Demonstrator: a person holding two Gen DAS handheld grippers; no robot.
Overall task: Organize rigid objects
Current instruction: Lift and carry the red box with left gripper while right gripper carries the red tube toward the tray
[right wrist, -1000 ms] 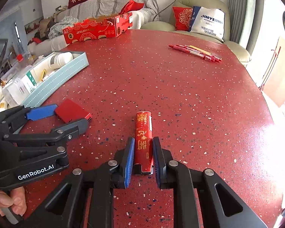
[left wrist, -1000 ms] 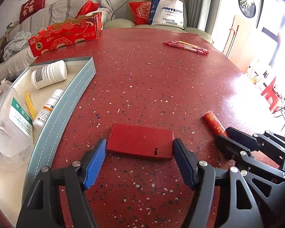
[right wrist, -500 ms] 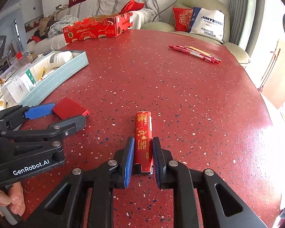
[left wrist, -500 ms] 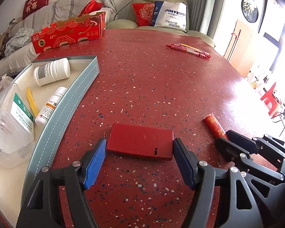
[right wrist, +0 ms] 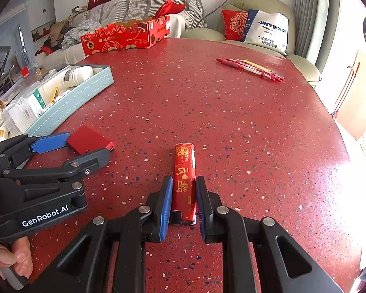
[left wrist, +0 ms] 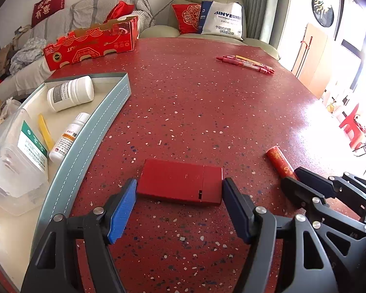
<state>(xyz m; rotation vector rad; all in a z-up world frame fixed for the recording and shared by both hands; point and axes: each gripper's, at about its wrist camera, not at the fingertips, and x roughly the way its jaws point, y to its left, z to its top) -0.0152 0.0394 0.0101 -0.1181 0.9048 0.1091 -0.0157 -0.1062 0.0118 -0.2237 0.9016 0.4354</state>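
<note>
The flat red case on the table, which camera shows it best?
The left wrist view: the flat red case lies centred and whole between the left gripper pads. The right wrist view shows it only small, at an angle, partly hidden behind that gripper's fingers.

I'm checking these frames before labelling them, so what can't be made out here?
- Left wrist view: near end of the red tube is hidden behind the right tongs.
- Left wrist view: the tray and clear plastic box are cut off by the left edge.
- Both views: labels on the white bottle are too small to read.
- Right wrist view: whether the left tongs touch the flat red box is unclear.
</note>
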